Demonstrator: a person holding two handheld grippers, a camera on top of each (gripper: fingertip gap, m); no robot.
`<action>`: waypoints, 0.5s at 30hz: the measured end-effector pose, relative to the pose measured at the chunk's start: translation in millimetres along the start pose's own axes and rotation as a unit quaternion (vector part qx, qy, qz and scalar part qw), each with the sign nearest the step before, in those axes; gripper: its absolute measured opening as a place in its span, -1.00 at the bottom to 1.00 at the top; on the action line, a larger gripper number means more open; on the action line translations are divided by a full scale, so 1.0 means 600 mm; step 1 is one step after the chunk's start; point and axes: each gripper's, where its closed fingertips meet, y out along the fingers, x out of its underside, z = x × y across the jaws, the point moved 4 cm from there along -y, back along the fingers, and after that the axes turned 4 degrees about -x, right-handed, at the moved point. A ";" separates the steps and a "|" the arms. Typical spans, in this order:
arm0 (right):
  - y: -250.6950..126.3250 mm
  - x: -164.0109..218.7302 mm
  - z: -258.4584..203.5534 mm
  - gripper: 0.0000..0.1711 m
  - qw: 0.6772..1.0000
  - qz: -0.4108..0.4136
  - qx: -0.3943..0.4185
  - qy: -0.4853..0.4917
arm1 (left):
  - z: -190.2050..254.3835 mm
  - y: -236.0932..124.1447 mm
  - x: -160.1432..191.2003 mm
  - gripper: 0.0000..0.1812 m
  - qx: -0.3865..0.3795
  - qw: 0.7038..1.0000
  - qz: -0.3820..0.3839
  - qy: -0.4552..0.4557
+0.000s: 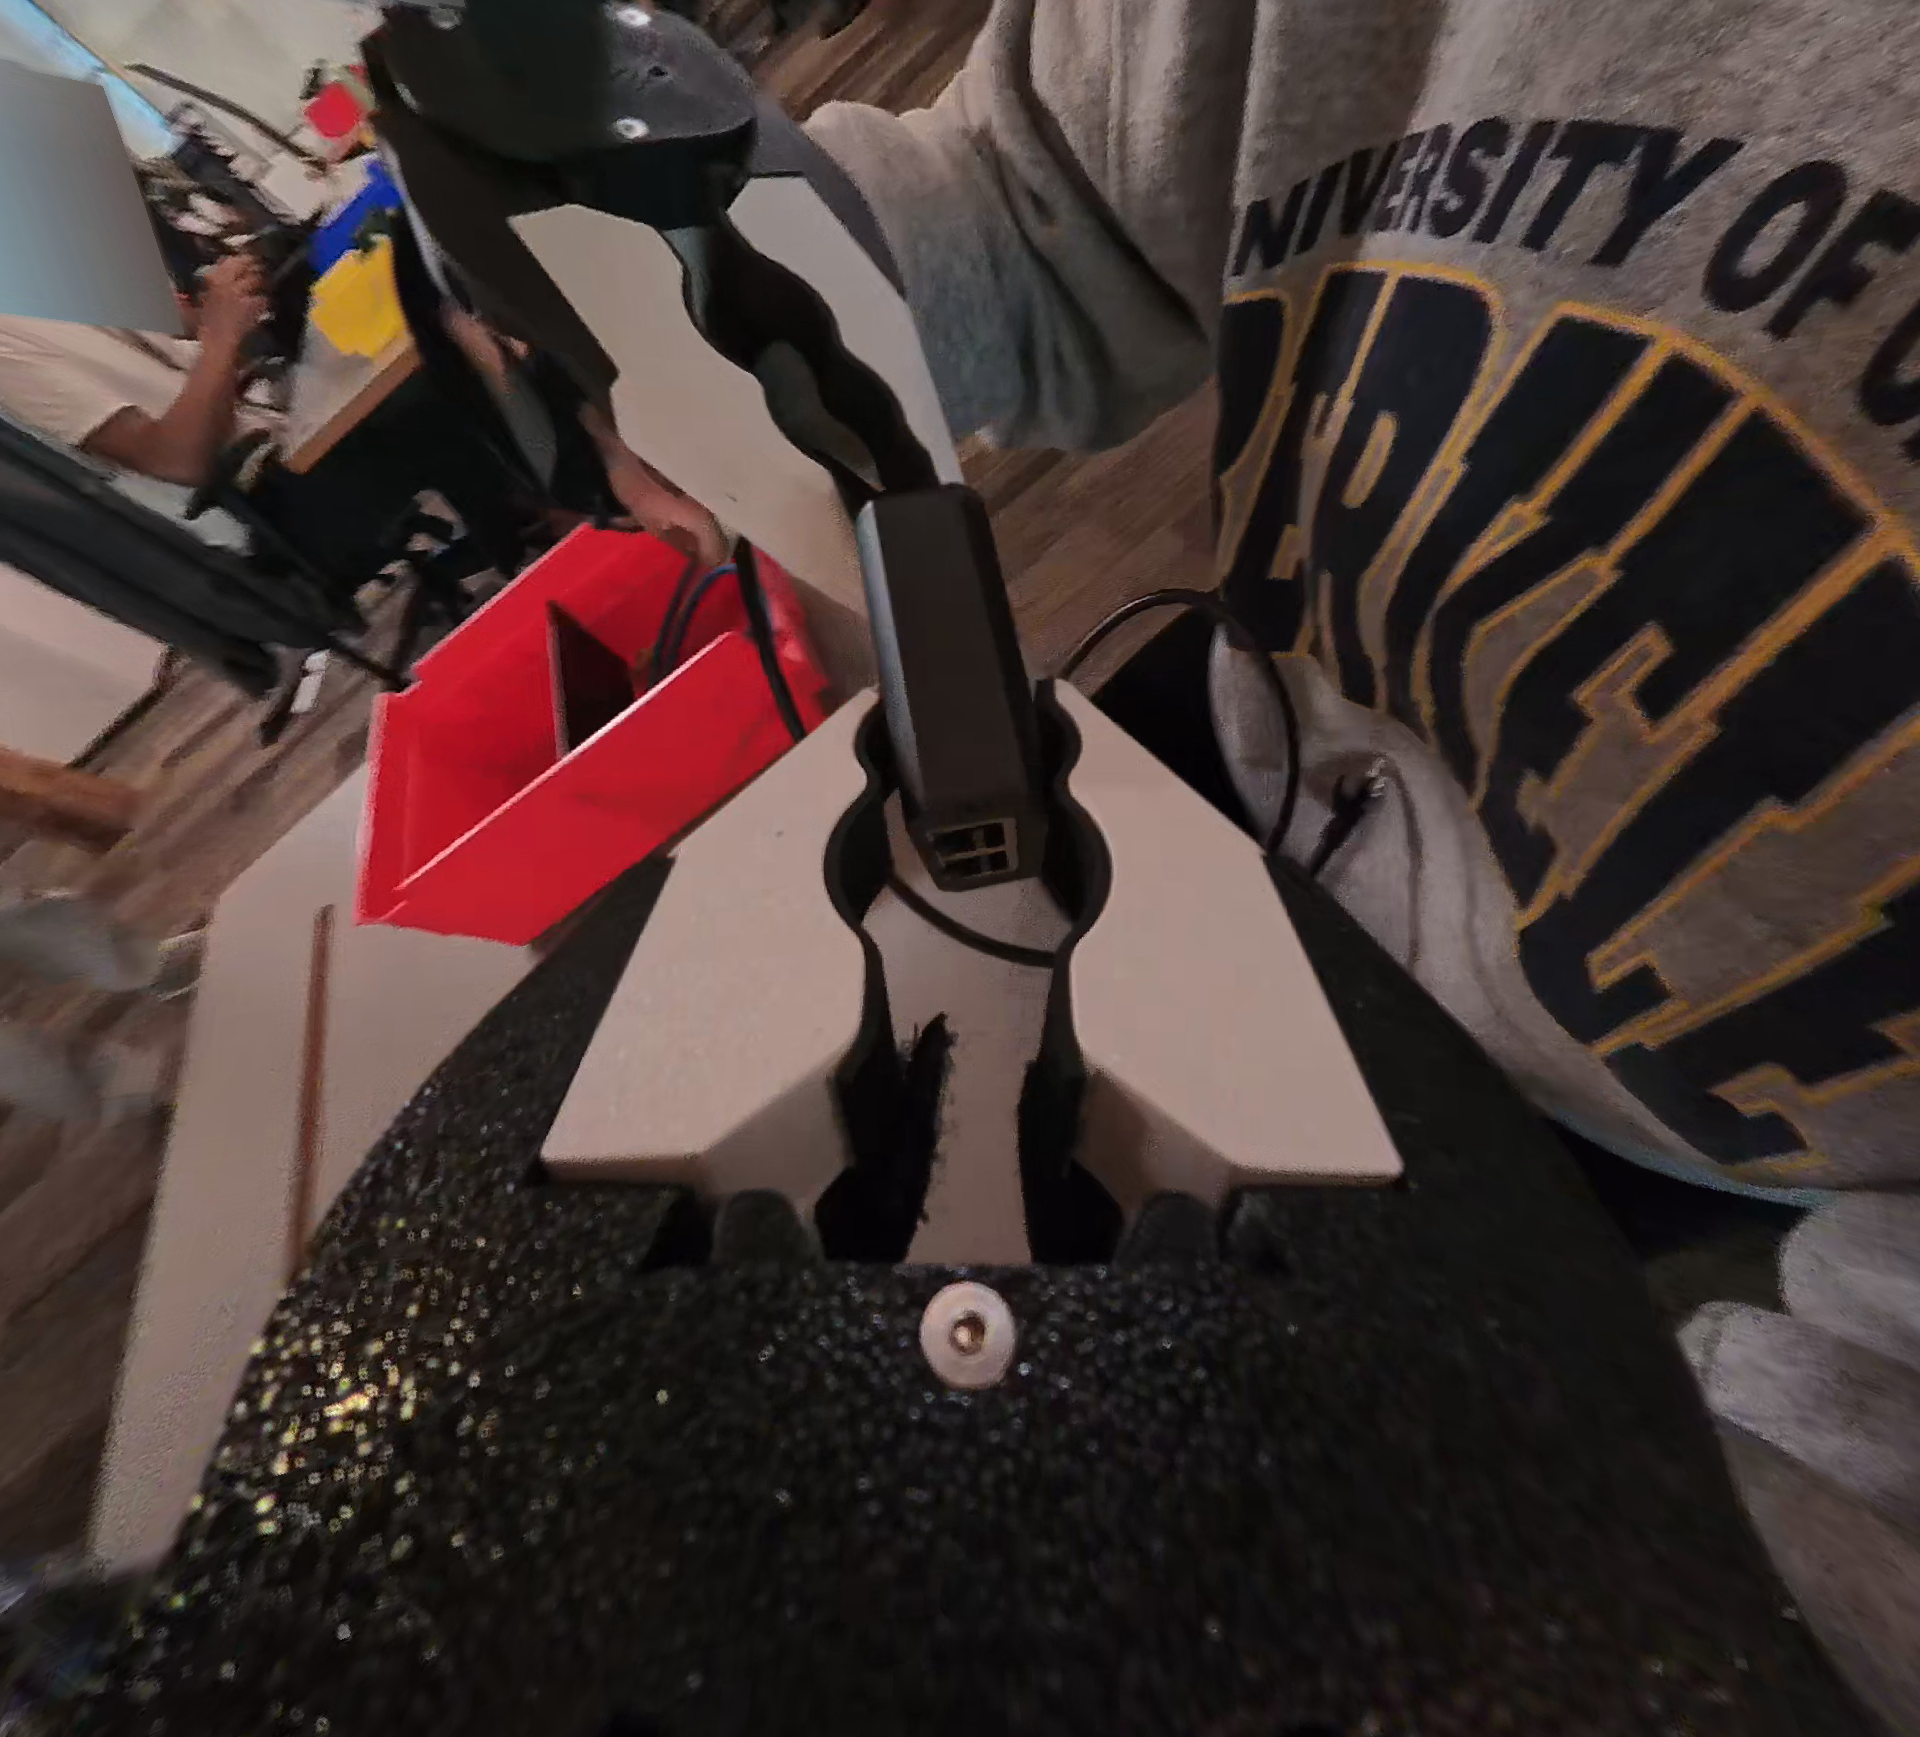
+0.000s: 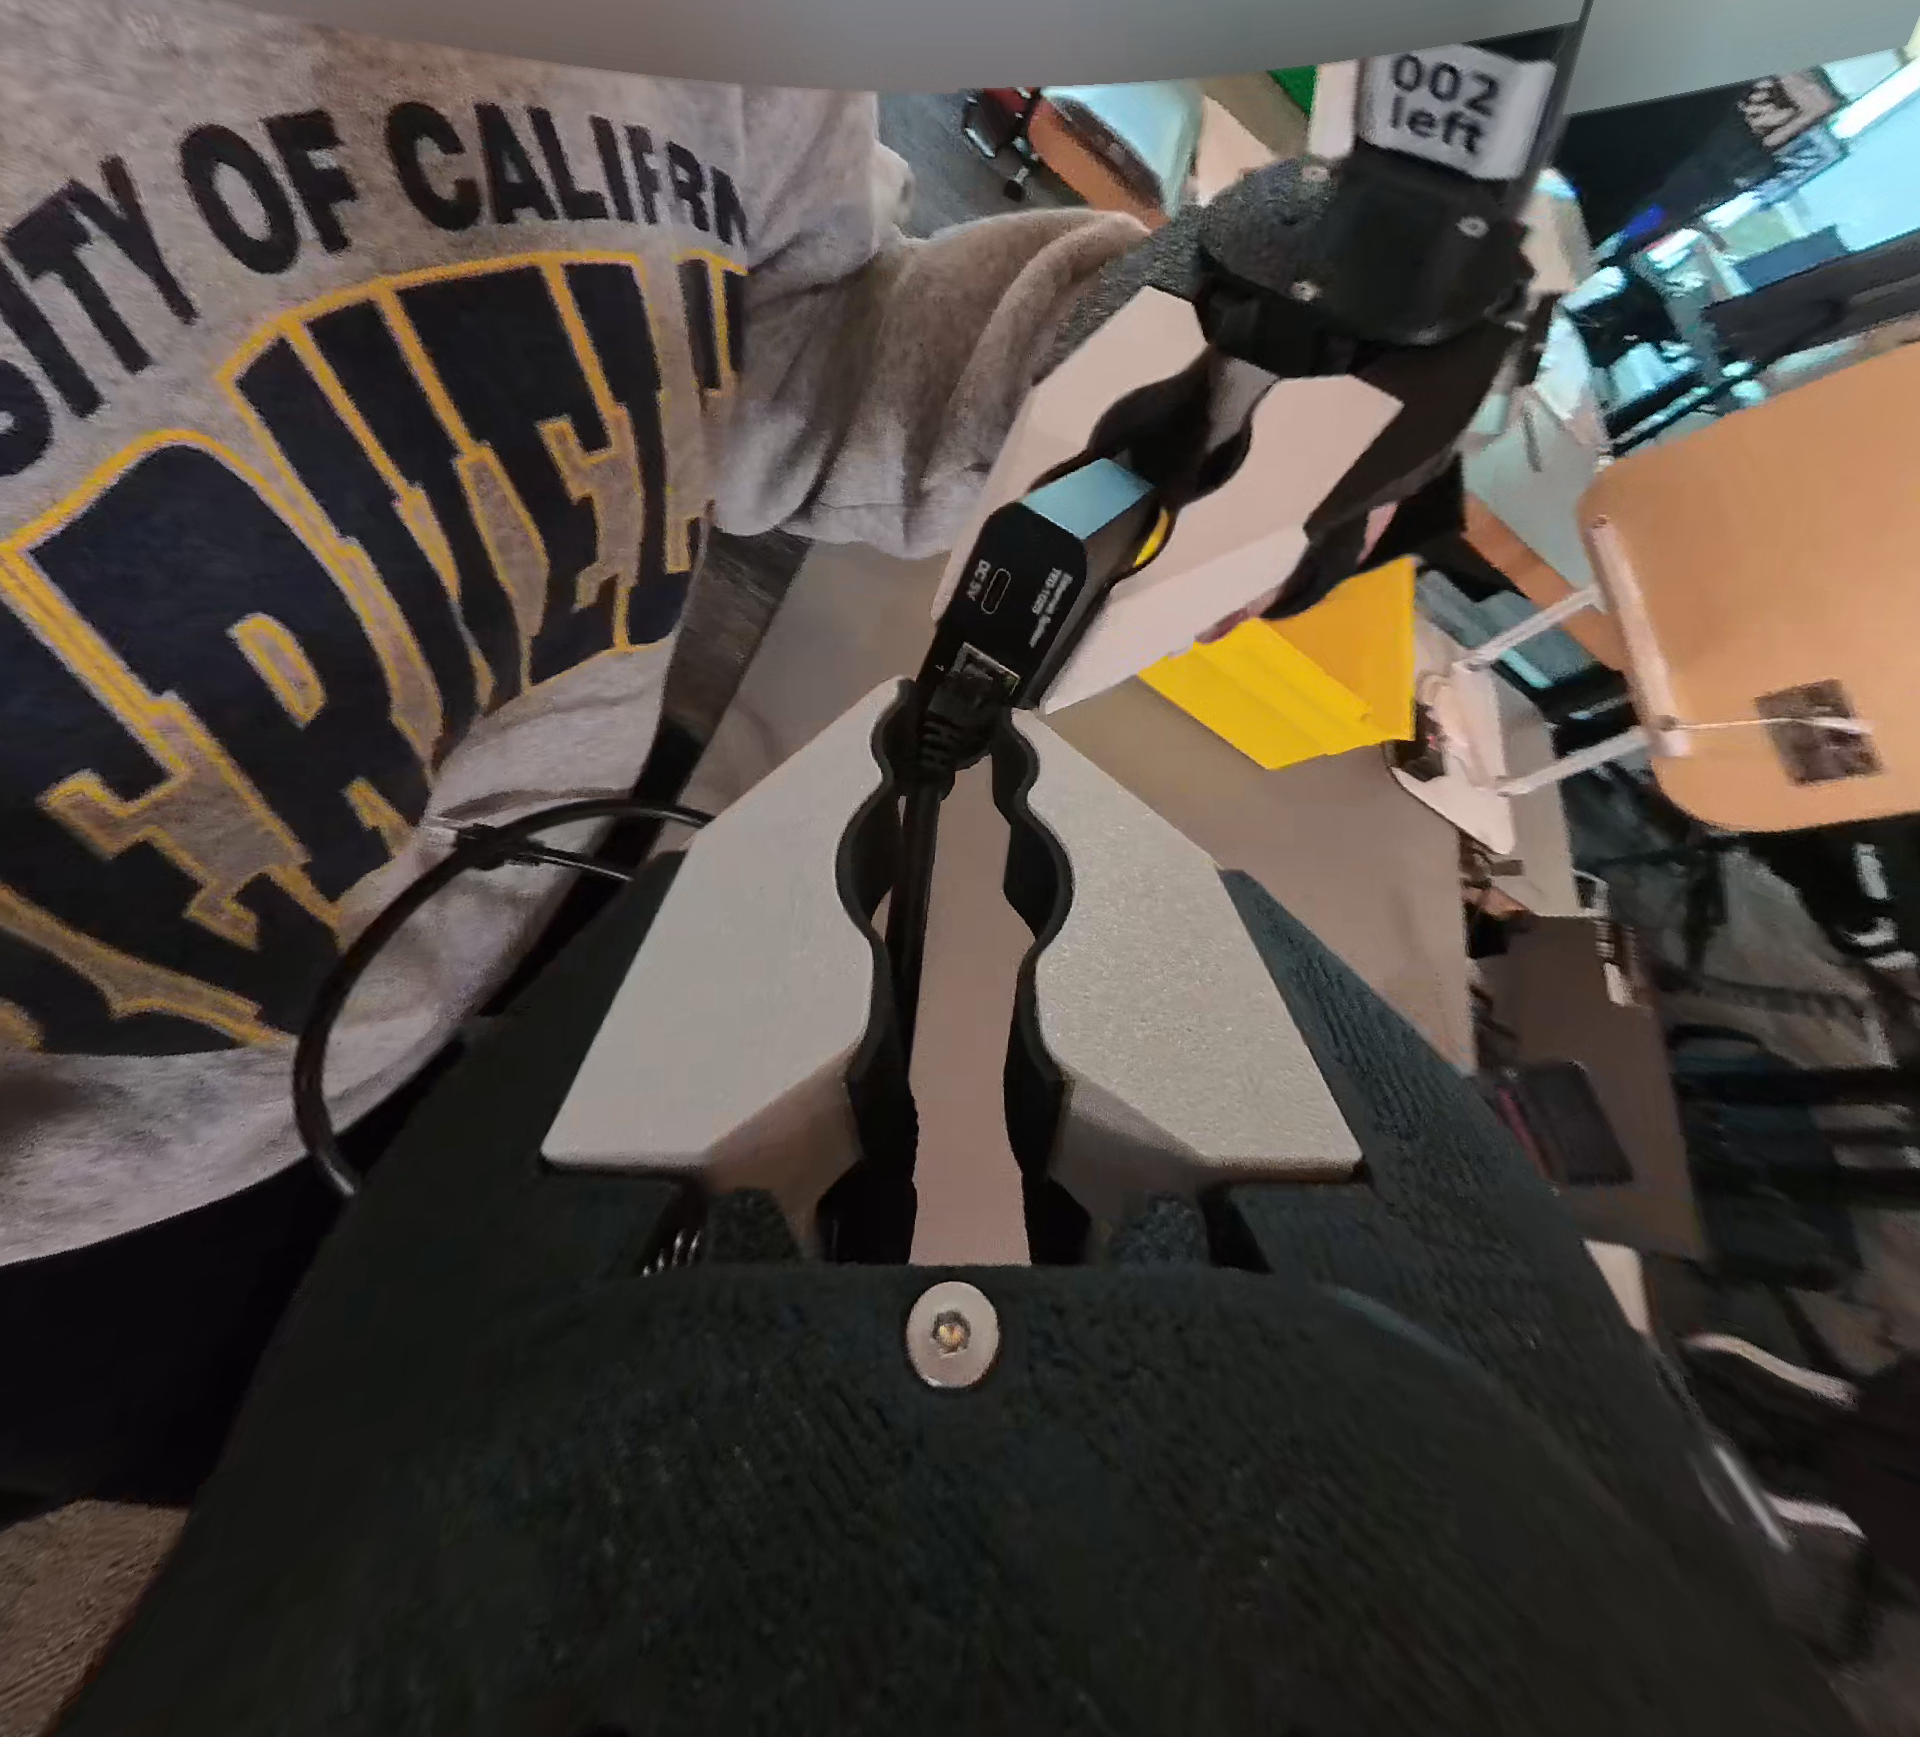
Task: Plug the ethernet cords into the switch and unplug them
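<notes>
Grey fleece fills the nine o'clock side of the right wrist view: the person's printed grey sweatshirt (image 2: 312, 544), against which a slack loop of the thin black ethernet cord (image 2: 914, 856) curls. The cord then runs up along the inner edge of the right gripper (image 2: 951, 731). That gripper's white wedge fingers are clenched on the cord's black moulded plug, right at their tips. The plug sits at the mouth of a port in the end face of the small black box-shaped switch (image 2: 1029, 575), just past the fingertips at twelve o'clock. It looks entered, though I cannot tell whether it is fully latched. The switch's long axis leans away toward one o'clock, nearly in line with the plug and the right fingers. At its far end the left gripper (image 1: 961, 721) is clamped across the body and holds it off the table. The coming move, whether a seating push or a pull free, should run straight along that shared axis, with the left gripper bracing. A sideways tug would likely twist the switch in its grip. Farther right, at three o'clock, lies a yellow plastic bin (image 2: 1288, 690).
</notes>
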 end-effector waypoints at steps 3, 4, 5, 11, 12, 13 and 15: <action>0.002 0.014 -0.002 -0.83 1.000 -0.006 -0.006 0.015 | 0.001 0.007 0.014 -0.73 0.025 0.999 0.009 -0.023; 0.001 0.018 -0.001 -0.84 1.000 -0.014 0.002 0.014 | -0.001 0.009 0.018 -0.73 0.023 0.999 0.008 -0.025; 0.000 0.020 -0.001 -0.84 1.000 -0.022 0.007 0.011 | -0.003 0.011 0.022 -0.74 0.015 1.000 0.007 -0.022; -0.167 0.034 0.020 -0.86 0.976 -0.036 0.211 0.026 | -0.046 -0.115 0.071 -0.77 -0.154 0.986 0.014 -0.059; -0.194 0.039 0.028 -0.86 0.965 -0.047 0.258 0.027 | -0.056 -0.123 0.077 -0.77 -0.189 0.981 0.011 -0.053; -0.222 0.043 0.042 -0.86 0.948 -0.059 0.311 0.023 | -0.068 -0.118 0.082 -0.77 -0.217 0.975 0.007 -0.053; -0.268 0.048 0.070 -0.86 0.919 -0.073 0.386 0.022 | -0.104 -0.098 0.098 -0.77 -0.302 0.952 0.005 -0.050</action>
